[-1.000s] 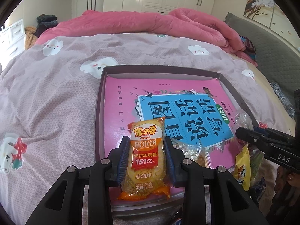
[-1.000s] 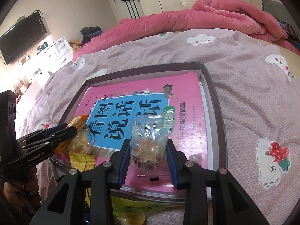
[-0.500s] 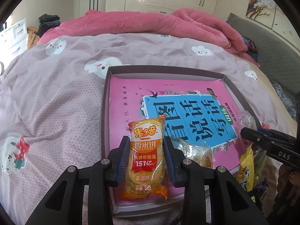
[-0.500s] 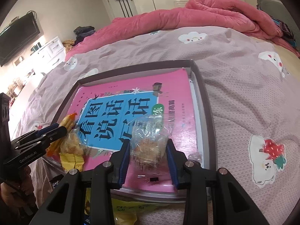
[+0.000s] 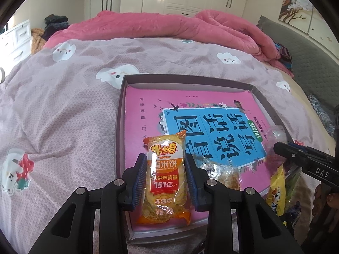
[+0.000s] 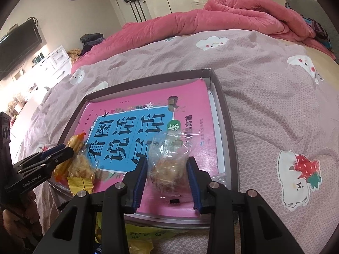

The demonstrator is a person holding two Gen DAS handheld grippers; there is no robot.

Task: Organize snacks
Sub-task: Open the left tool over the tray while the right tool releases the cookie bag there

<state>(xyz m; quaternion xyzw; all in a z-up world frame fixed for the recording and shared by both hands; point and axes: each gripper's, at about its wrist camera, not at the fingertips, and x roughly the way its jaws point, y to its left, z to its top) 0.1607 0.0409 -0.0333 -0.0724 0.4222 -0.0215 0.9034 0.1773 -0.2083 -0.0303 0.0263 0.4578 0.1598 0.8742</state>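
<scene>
An orange-and-yellow rice cracker packet [image 5: 166,173] stands upright between the blue pads of my left gripper [image 5: 166,163], which is shut on it over the near left corner of a shallow dark box [image 5: 119,114]. A pink and blue book [image 5: 211,131] fills the box. My right gripper [image 6: 167,165] is shut on a clear-wrapped pastry [image 6: 169,160] above the book's near right part [image 6: 148,105]. A second clear-wrapped snack [image 5: 220,173] lies on the book between the two grippers. Each gripper shows in the other's view: the right gripper [image 5: 296,156] and the left gripper [image 6: 53,158].
The box [image 6: 227,127] rests on a mauve bedspread [image 6: 275,105] with cartoon prints. A pink quilt [image 5: 169,27] is bunched at the far side. Yellow snack packets [image 5: 275,188] and a yellow bag [image 6: 139,239] sit at the box's near edge. A hand [image 6: 12,222] holds the left gripper.
Both grippers keep their hold. The cracker packet's lower end hung over the box's near edge a second ago and now lies inside it. The right gripper has barely shifted.
</scene>
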